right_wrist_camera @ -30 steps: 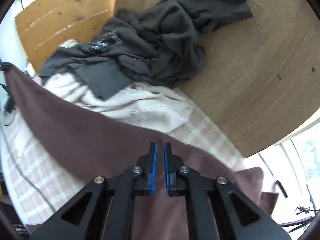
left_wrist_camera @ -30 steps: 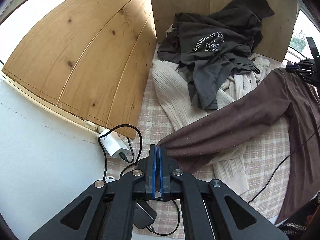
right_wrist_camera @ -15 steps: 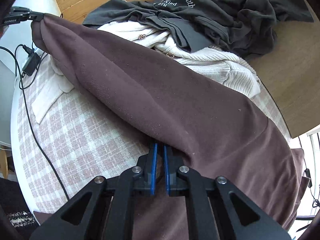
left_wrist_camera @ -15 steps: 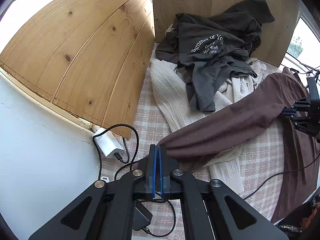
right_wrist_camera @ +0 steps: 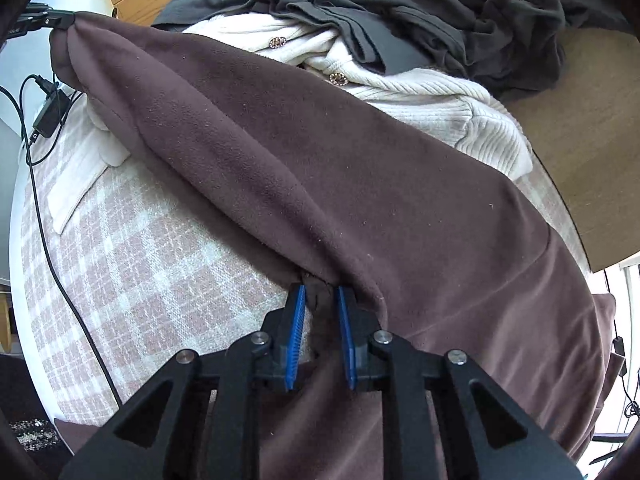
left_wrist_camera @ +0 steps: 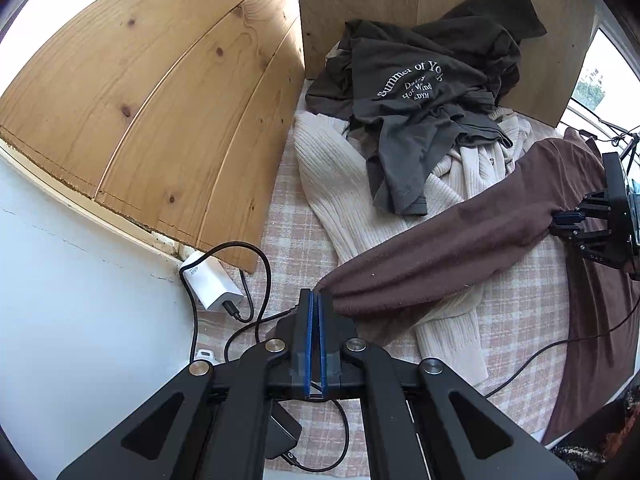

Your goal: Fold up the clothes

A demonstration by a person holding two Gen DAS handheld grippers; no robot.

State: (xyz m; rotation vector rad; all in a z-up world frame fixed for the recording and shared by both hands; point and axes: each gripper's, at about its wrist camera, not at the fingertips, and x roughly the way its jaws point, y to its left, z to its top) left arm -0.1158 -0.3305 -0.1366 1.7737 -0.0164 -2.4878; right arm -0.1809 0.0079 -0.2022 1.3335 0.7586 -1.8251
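Already the right gripper [right_wrist_camera: 320,304] stands apart around the brown garment [right_wrist_camera: 360,168], so it may slip free; the left gripper [left_wrist_camera: 315,300] clamps its corner.

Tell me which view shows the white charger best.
The left wrist view: the charger sits plainly near the wall, on the checked cloth beside the wooden board, with a black cable plugged in. The right wrist view shows no white charger, only a dark adapter at its left edge.
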